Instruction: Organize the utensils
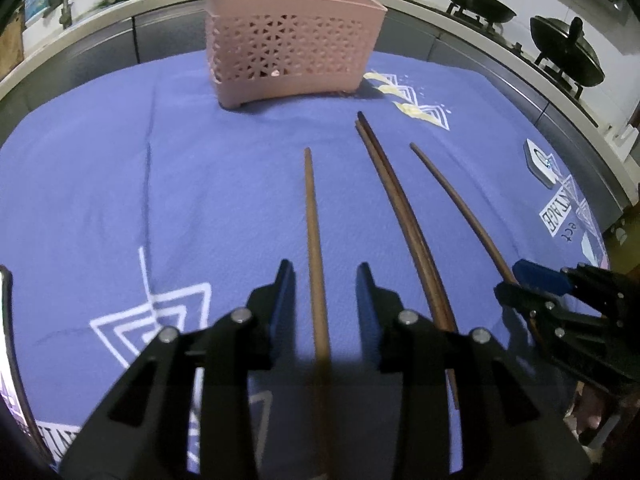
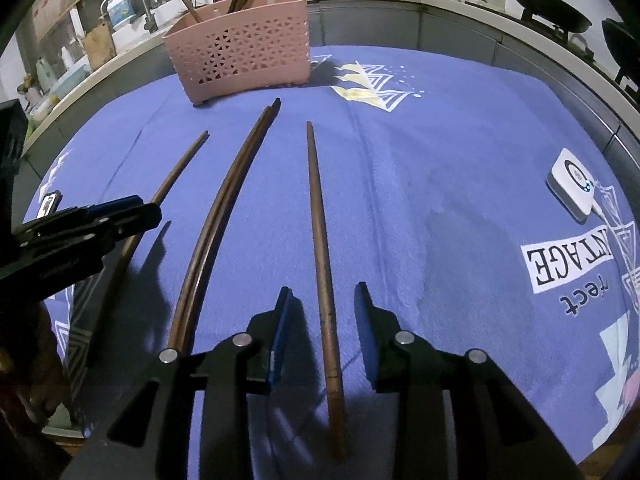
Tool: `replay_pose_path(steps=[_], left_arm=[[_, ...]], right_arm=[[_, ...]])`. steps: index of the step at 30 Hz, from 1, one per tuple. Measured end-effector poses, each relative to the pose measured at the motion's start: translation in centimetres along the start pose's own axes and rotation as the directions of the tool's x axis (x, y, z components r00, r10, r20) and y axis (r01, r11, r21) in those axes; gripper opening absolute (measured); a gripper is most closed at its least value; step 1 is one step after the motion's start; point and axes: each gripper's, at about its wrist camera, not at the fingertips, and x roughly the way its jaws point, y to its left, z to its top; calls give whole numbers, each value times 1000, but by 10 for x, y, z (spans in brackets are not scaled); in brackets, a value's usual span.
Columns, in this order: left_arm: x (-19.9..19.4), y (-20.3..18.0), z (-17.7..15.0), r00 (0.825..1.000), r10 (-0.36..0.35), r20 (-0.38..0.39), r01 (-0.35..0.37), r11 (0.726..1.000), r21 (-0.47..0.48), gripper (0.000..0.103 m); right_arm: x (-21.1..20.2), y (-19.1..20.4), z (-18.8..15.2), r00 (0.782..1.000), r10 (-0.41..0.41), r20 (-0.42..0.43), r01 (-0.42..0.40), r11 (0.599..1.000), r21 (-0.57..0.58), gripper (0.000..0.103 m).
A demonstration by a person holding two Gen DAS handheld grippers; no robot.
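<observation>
Blue cloth (image 2: 400,200) on the worktop carries a white printed box with dark capitals, seen upside down from the right wrist view: "NTAGE" (image 2: 568,258), first letters cut off. Below it, loose letters "rect" (image 2: 584,300). Left wrist view shows the same print (image 1: 558,216). Nothing else legible.

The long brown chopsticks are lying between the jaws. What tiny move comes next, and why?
Probably close both jaws. The left gripper is open around the leftmost brown wooden chopstick, and the right gripper is open around the rightmost one. Neither is pinched yet, and the pink perforated plastic basket already holds others.
</observation>
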Motion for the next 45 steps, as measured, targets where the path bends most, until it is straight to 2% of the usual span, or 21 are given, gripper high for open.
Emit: replay_pose_path(steps=[4,13,43,45], left_arm=[[-1,0,-1,1000,3,4,-3,1000,4,31],[0,0,-1,1000,2,2,-2,1000,4,31],[-1,-2,-3,1000,25,6,-25,999,19,31],[-1,-2,-3,1000,21,5,-21,1000,23,37]], right_arm=[[0,3,-1,1000,-6,3,6,1000,-11,39],[0,3,-2,1000,-4,11,4,1000,-7,40],[2,2,0,1000,-5,10,6,1000,-8,41],[3,2,1,1000,-6,10,6,1000,-13,41]])
